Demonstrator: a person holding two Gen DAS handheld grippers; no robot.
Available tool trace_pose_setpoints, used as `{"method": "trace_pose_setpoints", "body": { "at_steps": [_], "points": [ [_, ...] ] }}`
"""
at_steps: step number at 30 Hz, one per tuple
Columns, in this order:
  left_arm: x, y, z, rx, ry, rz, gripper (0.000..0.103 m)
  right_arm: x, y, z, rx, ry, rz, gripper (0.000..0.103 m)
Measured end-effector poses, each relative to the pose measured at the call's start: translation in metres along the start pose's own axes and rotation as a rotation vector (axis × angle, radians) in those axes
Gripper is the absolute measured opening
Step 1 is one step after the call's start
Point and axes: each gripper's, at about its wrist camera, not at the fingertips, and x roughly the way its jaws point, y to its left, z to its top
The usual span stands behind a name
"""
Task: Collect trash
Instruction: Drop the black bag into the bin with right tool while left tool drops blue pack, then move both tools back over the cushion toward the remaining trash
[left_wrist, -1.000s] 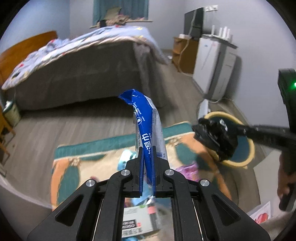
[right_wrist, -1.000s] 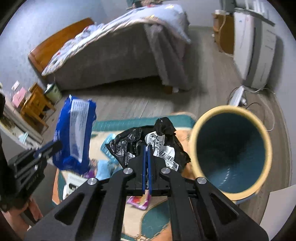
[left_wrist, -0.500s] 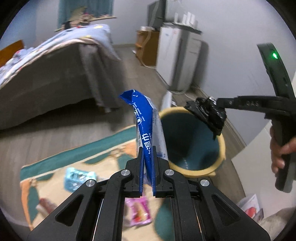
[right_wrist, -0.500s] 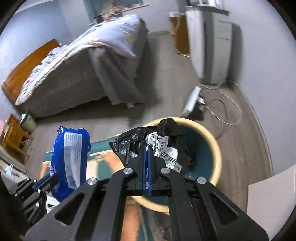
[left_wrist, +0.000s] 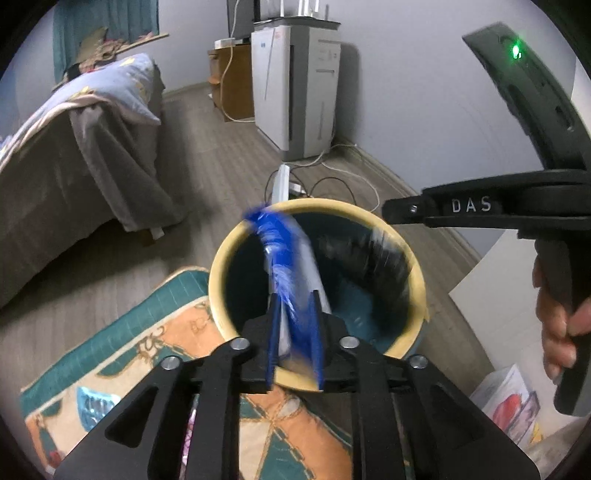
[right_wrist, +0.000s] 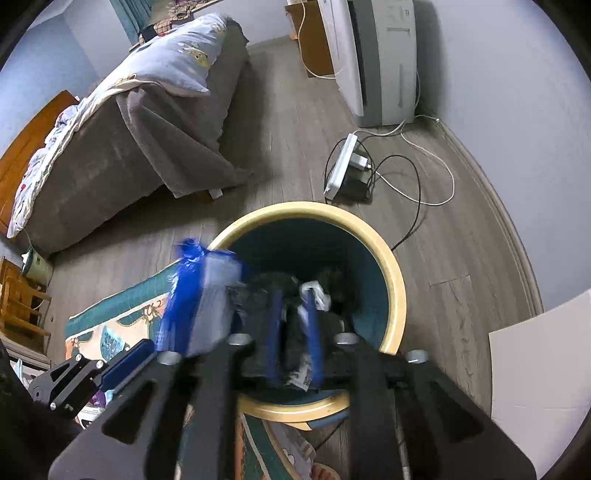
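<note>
A round bin with a yellow rim (left_wrist: 221, 266) and teal inside stands on the floor at the rug's corner. My left gripper (left_wrist: 294, 314) hangs over its near rim, its jaws opening. The blue wrapper (left_wrist: 284, 266) is blurred and loose between the parted fingers, above the bin's mouth. My right gripper (right_wrist: 291, 299) is also over the bin (right_wrist: 391, 280), with its jaws opening. The black bag (right_wrist: 291, 339) with a white label sits blurred between its fingers, slipping into the bin. In the right wrist view the blue wrapper (right_wrist: 199, 295) is left of the bag.
A patterned rug (left_wrist: 147, 350) with more wrappers (left_wrist: 96, 406) lies left of the bin. A power strip with cables (right_wrist: 343, 166) is on the floor behind it. A bed (right_wrist: 147, 122) stands to the left and a white appliance (left_wrist: 295, 92) by the wall. A white board (right_wrist: 535, 369) lies to the right.
Both grippers swung right and came down over the bin. Their jaws, shut before, have parted. The blue wrapper and the black bag are now blurred and slipping downward.
</note>
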Motion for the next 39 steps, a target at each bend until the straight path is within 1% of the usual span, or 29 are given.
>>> {"method": "trace_pose_setpoints", "body": {
  "at_steps": [1,2,3,4,5,6,8,9,11,14,15,18,22,26,29,33,36,39],
  "points": [
    [0.000,0.000,0.000,0.004,0.000,0.004,0.039,-0.001,-0.001,0.000,-0.002,-0.004,0.003,0.037],
    [-0.002,-0.001,-0.001,0.007,-0.005,0.006,0.048,-0.001,-0.001,0.000,-0.002,-0.005,0.002,0.037],
    [-0.003,-0.002,-0.001,0.008,-0.009,0.006,0.050,-0.001,-0.001,0.001,0.001,-0.005,0.001,0.037],
    [-0.003,-0.003,-0.001,0.011,-0.013,0.009,0.053,-0.001,-0.003,0.001,0.006,-0.006,0.002,0.041],
    [-0.004,-0.003,-0.001,0.012,-0.014,0.016,0.062,-0.002,-0.004,0.000,0.014,-0.007,0.004,0.047],
    [-0.006,-0.002,-0.003,0.007,-0.016,0.024,0.066,-0.002,-0.004,0.001,0.022,-0.008,0.006,0.050],
    [-0.010,0.001,-0.007,-0.006,-0.022,0.020,0.075,-0.005,-0.006,0.001,0.038,-0.011,0.013,0.060],
    [-0.014,0.003,-0.009,-0.010,-0.025,0.032,0.078,-0.006,-0.005,0.002,0.044,-0.015,0.017,0.063],
    [-0.022,0.008,-0.013,-0.018,-0.035,0.061,0.090,-0.010,-0.003,0.003,0.054,-0.027,0.030,0.079],
    [-0.038,0.018,-0.022,-0.048,-0.051,0.099,0.094,-0.015,0.005,0.004,0.058,-0.044,0.044,0.096],
    [-0.045,0.023,-0.024,-0.062,-0.055,0.112,0.095,-0.017,0.008,0.004,0.056,-0.048,0.046,0.098],
    [-0.066,0.037,-0.034,-0.089,-0.066,0.145,0.096,-0.021,0.023,0.003,0.033,-0.053,0.044,0.097],
    [-0.093,0.060,-0.047,-0.108,-0.068,0.209,0.096,-0.026,0.047,-0.001,-0.010,-0.061,0.042,0.097],
    [-0.125,0.087,-0.064,-0.139,-0.075,0.271,0.097,-0.031,0.076,-0.007,-0.080,-0.070,0.056,0.097],
    [-0.150,0.111,-0.079,-0.183,-0.080,0.320,0.097,-0.034,0.099,-0.014,-0.132,-0.082,0.054,0.097],
    [-0.180,0.145,-0.104,-0.261,-0.067,0.391,0.097,-0.033,0.126,-0.026,-0.196,-0.082,0.056,0.097],
    [-0.199,0.161,-0.122,-0.324,-0.070,0.425,0.097,-0.029,0.146,-0.034,-0.243,-0.068,0.057,0.097],
    [-0.211,0.176,-0.141,-0.376,-0.095,0.449,0.098,-0.021,0.162,-0.043,-0.273,-0.051,0.051,0.097]
  ]
}}
